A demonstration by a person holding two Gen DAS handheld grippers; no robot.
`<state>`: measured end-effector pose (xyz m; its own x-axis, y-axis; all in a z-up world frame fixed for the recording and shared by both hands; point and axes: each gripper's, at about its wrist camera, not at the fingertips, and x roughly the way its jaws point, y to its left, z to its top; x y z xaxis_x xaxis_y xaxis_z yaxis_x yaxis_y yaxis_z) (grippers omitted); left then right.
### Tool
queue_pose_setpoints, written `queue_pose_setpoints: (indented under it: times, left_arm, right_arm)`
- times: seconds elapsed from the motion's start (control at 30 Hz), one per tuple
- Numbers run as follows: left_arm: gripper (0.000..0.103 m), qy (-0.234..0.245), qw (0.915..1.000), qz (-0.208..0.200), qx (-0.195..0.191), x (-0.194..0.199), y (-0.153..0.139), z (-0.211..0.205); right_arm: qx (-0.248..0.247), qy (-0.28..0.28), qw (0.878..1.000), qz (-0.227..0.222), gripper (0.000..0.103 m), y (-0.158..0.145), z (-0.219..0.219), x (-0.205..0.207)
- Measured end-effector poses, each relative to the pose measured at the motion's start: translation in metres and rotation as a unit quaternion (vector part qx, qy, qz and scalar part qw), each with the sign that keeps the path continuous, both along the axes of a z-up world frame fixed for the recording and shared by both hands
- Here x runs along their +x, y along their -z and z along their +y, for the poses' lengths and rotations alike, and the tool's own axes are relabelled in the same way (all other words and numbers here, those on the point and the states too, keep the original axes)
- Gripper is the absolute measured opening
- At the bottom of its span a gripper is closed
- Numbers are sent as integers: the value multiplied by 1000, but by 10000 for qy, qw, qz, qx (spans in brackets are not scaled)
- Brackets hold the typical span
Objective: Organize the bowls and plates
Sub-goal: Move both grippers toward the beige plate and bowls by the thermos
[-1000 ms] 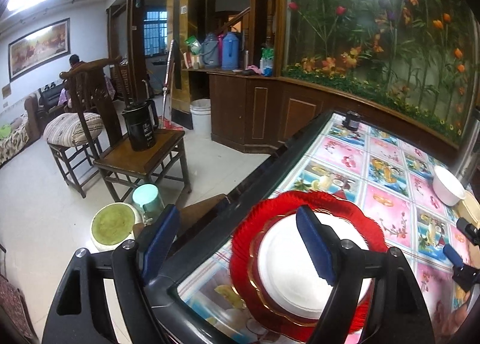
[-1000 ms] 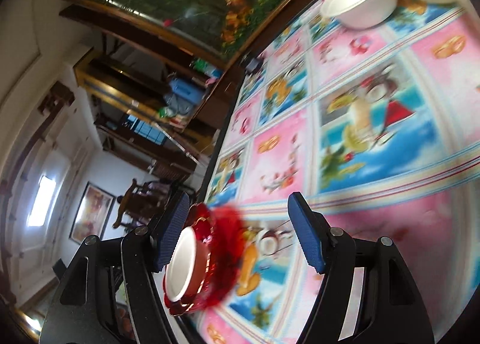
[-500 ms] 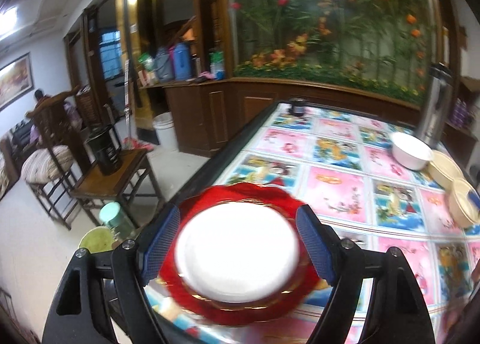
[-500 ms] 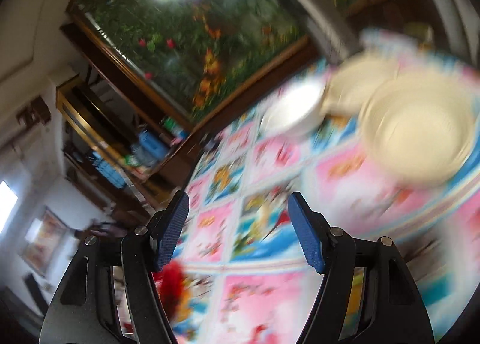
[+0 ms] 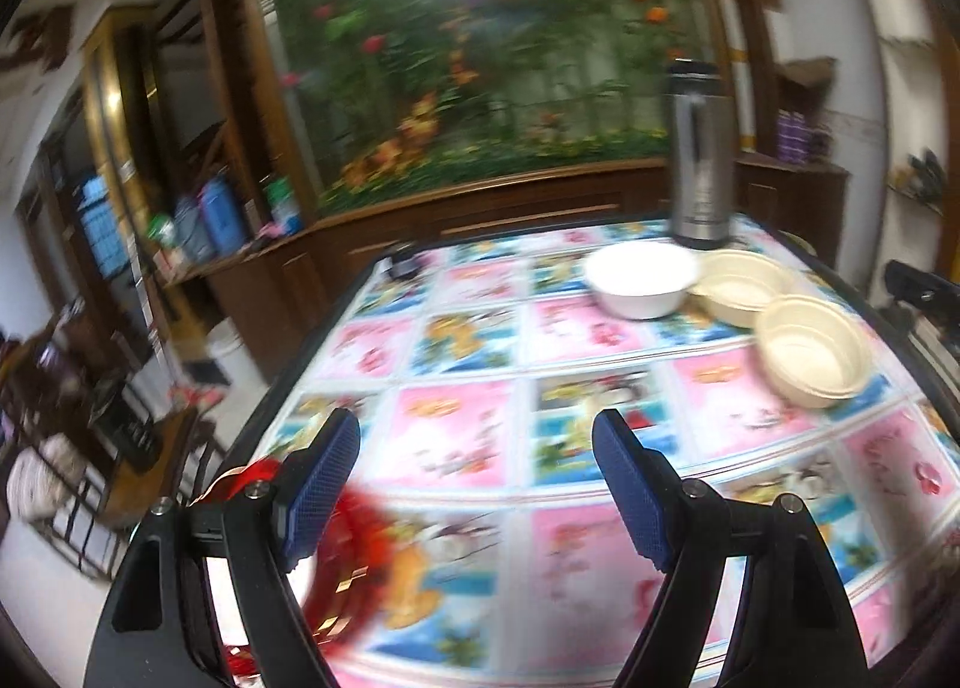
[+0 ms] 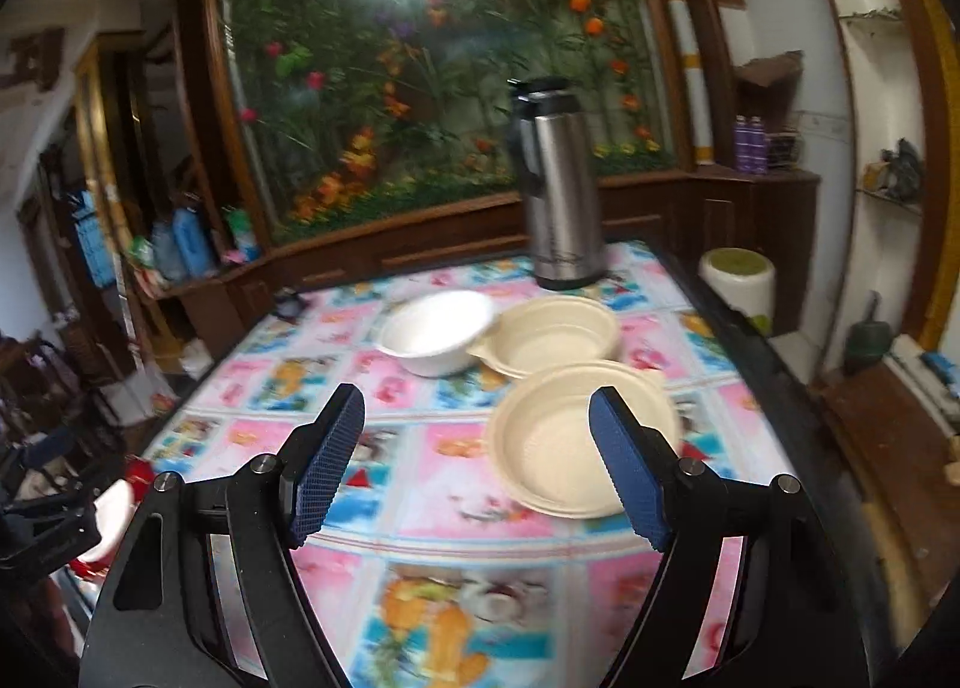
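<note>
Cream bowl [image 6: 558,442] just beyond right gripper [image 6: 477,463], jaws spread wide after opening, nothing between; white bowl [image 6: 435,340] farther ahead; red plate [image 5: 342,562] at table edge [image 5: 282,382] beside left gripper [image 5: 477,487], gaping, empty

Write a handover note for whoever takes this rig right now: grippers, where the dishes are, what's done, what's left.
Left gripper: open, empty.
Right gripper: open, jaws just widened, nothing between them; it faces the nearest cream bowl.
Red plate with a white dish on it sits at the table's near left edge.
White bowl and second cream bowl crowd together by the steel thermos.
Done: plate and dish stacked.
Left: gather the three loose bowls, probably nesting them.
</note>
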<state>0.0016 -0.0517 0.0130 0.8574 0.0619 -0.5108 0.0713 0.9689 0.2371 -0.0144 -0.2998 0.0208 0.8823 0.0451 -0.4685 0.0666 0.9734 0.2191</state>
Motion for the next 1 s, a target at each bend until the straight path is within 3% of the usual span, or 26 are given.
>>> queue_pose_setpoints:
  times: [0.17,0.3,0.73,1.0]
  left_arm:
    - [80,434,9989,109,155,2,-2,-47]
    - [80,615,9976,307,111,8,0,-72]
    - [80,740,9966,351,102,23,-5,-112]
    - [80,649,9968,448,92,54,5,-128]
  right_arm:
    - [-547,345,9976,231,78,-2,-17,-6]
    - [-713,494,9956,365,78,-4,-31,-11]
    - [-1327,710,9872,535,78,-8,-55,-13]
    - [-1366,791,9844,771,78,1,-70,6]
